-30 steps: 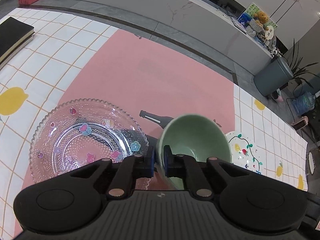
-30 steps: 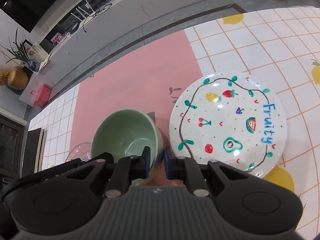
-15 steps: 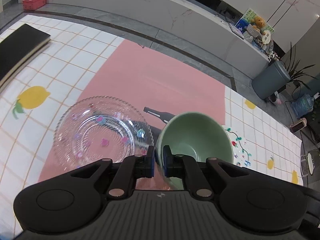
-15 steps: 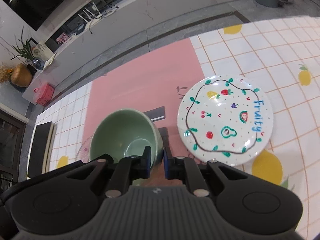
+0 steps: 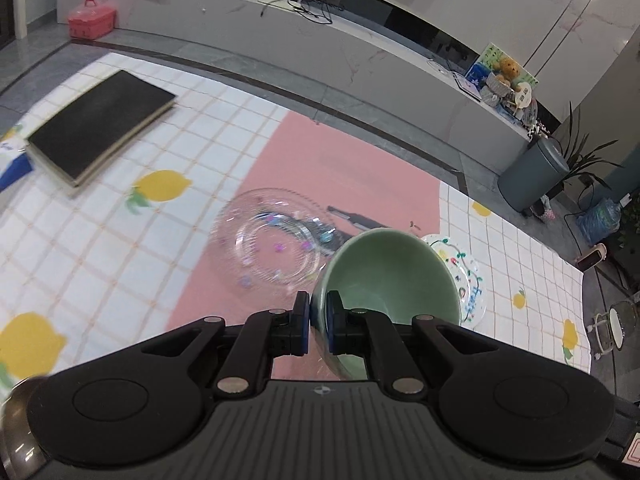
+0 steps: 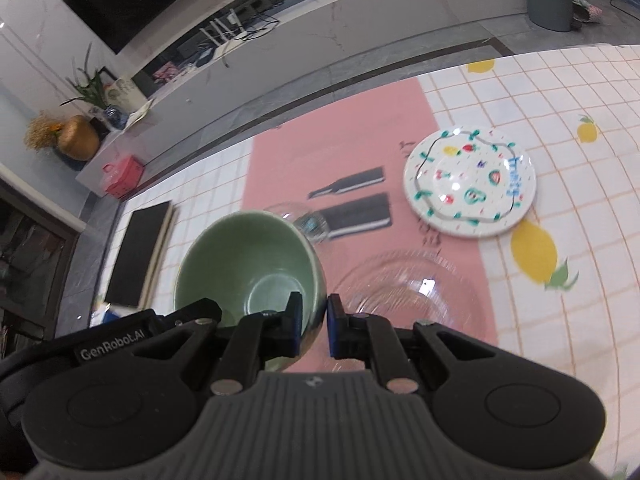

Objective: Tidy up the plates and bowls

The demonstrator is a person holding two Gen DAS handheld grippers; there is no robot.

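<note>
The left gripper [image 5: 317, 327] is clamped on the rim of the green bowl [image 5: 386, 276], one finger outside the wall and one inside. The right gripper [image 6: 314, 330] is clamped on the opposite rim of the same bowl [image 6: 248, 264]. The bowl is held between the two grippers, clear of the surface, with its opening facing the cameras.

Below the bowl lies the clear glass plate [image 5: 272, 240], patterned with small coloured dots; in the right wrist view only a sliver of it [image 6: 308, 220] shows past the bowl's rim. A second clear glass dish [image 6: 404, 292] lies just beyond the right gripper's fingers. The white fruit-pattern plate [image 6: 470, 180] rests flat farther out; in the left wrist view it [image 5: 466, 276] is half covered by the bowl.

The surface [image 5: 100, 240] carries a white gridded cloth printed with yellow lemons and a central pink panel [image 5: 352, 172] with dark printed shapes. A black book [image 5: 100, 124] lies flat near one end, well apart from the dishes.

Beyond the surface runs a long pale marble ledge [image 5: 360, 52] bearing cables, a pink case [image 5: 91, 18] and a toy bear [image 5: 507, 68]. A grey bin [image 5: 532, 176] and a potted plant [image 5: 580, 152] stand on the floor.

Both views are motion-blurred. The lettering on the fruit-pattern plate is unreadable, and the bottom of the bowl is hidden behind the gripper bodies.
</note>
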